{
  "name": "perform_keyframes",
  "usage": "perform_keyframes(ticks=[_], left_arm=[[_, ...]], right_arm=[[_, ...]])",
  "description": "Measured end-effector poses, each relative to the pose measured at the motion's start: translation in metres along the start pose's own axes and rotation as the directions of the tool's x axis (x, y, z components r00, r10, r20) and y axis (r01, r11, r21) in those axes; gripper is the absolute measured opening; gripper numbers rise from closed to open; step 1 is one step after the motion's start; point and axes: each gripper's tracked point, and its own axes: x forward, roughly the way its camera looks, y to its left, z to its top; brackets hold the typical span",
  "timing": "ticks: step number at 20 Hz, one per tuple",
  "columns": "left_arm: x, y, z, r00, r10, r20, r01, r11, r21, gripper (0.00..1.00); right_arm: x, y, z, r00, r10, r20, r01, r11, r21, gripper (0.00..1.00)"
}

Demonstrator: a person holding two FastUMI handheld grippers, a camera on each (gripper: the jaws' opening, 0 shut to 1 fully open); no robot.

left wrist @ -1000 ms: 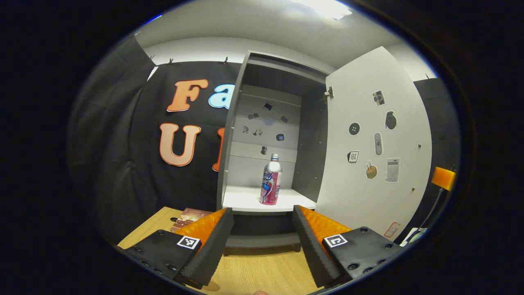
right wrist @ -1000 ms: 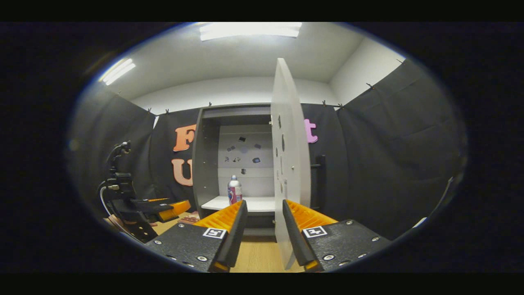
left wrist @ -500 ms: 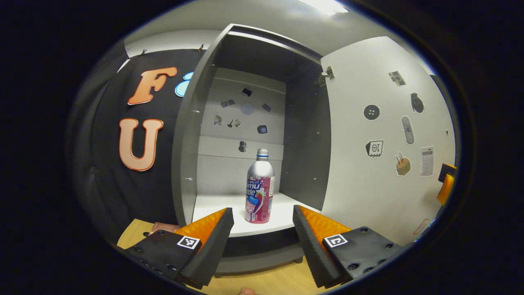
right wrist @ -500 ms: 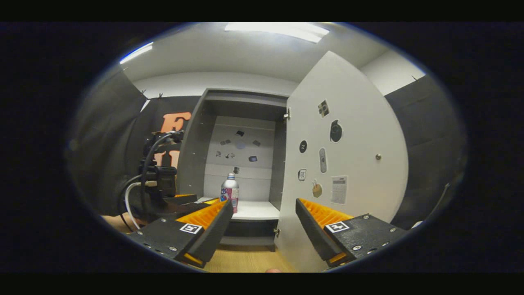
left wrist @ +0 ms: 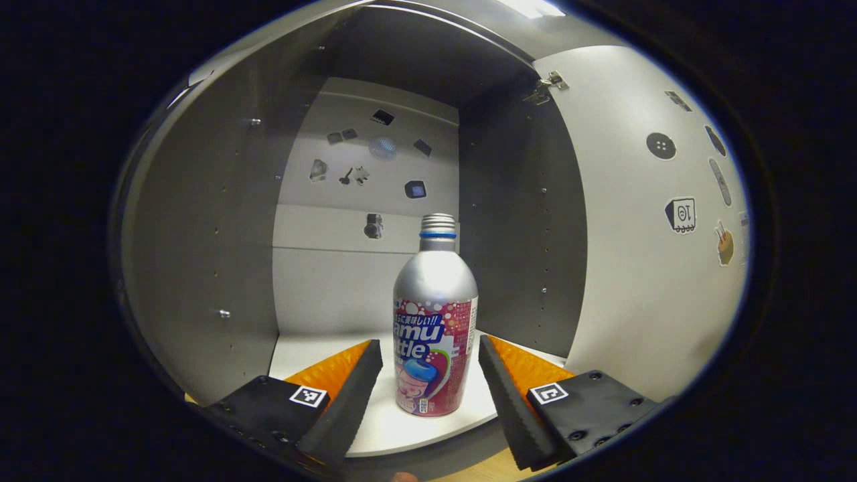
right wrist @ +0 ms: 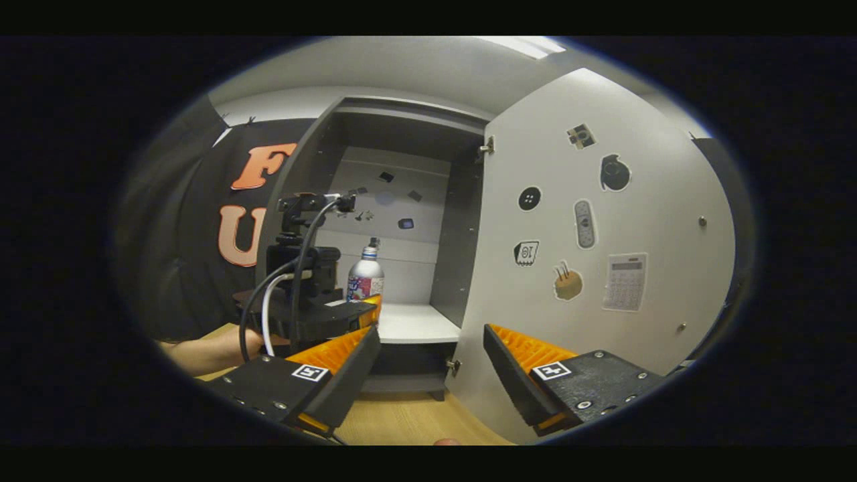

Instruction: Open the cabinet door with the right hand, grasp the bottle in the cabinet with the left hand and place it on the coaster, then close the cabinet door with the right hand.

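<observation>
My left hand-held gripper [left wrist: 428,375] gapes wide around the bottle [left wrist: 435,328]; closing off-centre, I might tip it.

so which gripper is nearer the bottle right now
Left. The left gripper is open with the bottle just ahead between its fingers; the right gripper hangs back outside the cabinet by the open door.

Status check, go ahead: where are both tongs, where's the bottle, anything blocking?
Left tongs open, straddling bottle, no contact seen. Bottle upright on cabinet shelf. Right tongs open, empty. Door open, nothing blocking.
</observation>
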Motion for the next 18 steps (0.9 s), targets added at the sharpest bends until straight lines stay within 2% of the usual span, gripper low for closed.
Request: perform_keyframes(ticks=[4, 8, 10, 12, 14, 18], left_arm=[[0.019, -0.001, -0.007, 0.999, -0.026, -0.02, 0.026, 1.0, -0.012, 0.94], [0.021, 0.0, -0.002, 1.0, -0.005, -0.003, 0.005, 1.0, 0.009, 0.95], [0.017, -0.001, -0.002, 1.0, -0.003, -0.01, 0.003, 1.0, 0.02, 0.86], [0.014, 0.004, -0.001, 1.0, 0.014, -0.017, -0.013, 0.999, 0.033, 0.86], [0.001, 0.006, 0.004, 0.999, 0.042, 0.005, -0.042, 0.999, 0.025, 0.82], [-0.037, 0.004, 0.024, 0.994, 0.086, 0.07, -0.088, 0.996, 0.027, 0.82]], right_arm=[[0.001, 0.001, -0.015, 0.998, -0.026, -0.058, 0.026, 1.0, 0.002, 0.95], [0.004, -0.007, -0.02, 0.997, -0.03, -0.075, 0.03, 1.0, -0.002, 0.95], [0.003, -0.011, -0.017, 0.997, -0.026, -0.066, 0.026, 1.0, 0.003, 0.95], [-0.002, -0.014, -0.014, 0.998, -0.01, -0.061, 0.011, 1.0, 0.017, 0.95], [-0.013, -0.02, -0.01, 0.999, -0.002, -0.054, 0.003, 1.0, 0.019, 0.95], [-0.035, -0.037, -0.004, 0.999, 0.02, -0.03, -0.02, 1.0, 0.002, 0.95]])
